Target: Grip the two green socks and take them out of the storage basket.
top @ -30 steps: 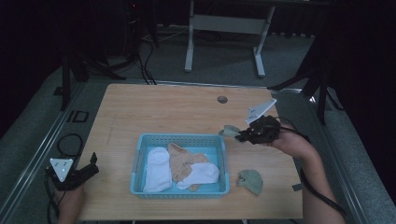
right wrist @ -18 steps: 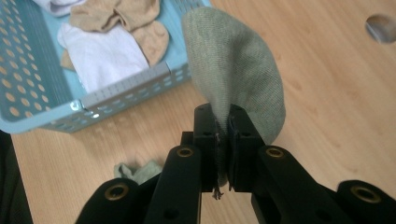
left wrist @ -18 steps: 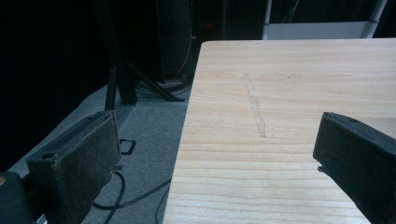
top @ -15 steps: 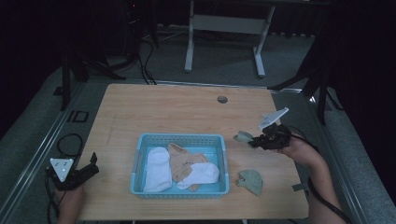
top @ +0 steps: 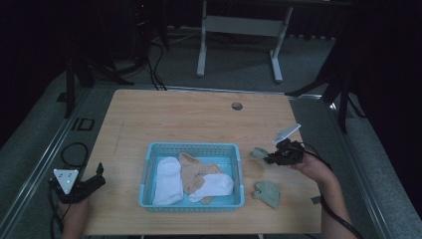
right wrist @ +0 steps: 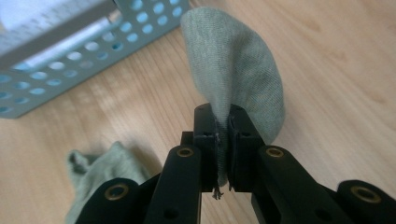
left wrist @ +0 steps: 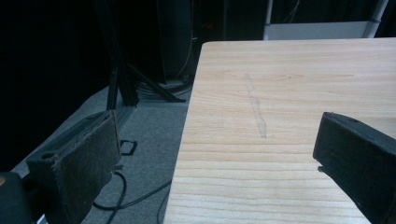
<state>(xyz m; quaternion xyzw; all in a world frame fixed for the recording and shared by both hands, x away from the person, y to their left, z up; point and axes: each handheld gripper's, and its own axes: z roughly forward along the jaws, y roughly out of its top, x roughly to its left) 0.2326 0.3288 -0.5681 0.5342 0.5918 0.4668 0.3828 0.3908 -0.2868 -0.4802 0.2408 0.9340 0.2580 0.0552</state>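
On the table (top: pixel 164 119), the basket (top: pixel 148 164) holds white and tan socks. At its three o'clock our right gripper (top: pixel 267 158) is clamped on a green sock (right wrist: pixel 238 70), just beside the basket wall; its mate (top: pixel 266 193) lies at five o'clock. We judge we're setting this sock down; next, opening the jaws. Our left gripper (top: pixel 99 172) rests at eight o'clock, fingers apart.

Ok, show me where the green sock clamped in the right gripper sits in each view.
High view: the held green sock is right of the blue basket, at the right gripper.
Right gripper view: upper centre, pinched between shut jaws.
Left gripper view: not in it.
Shared landmark: the blue basket.
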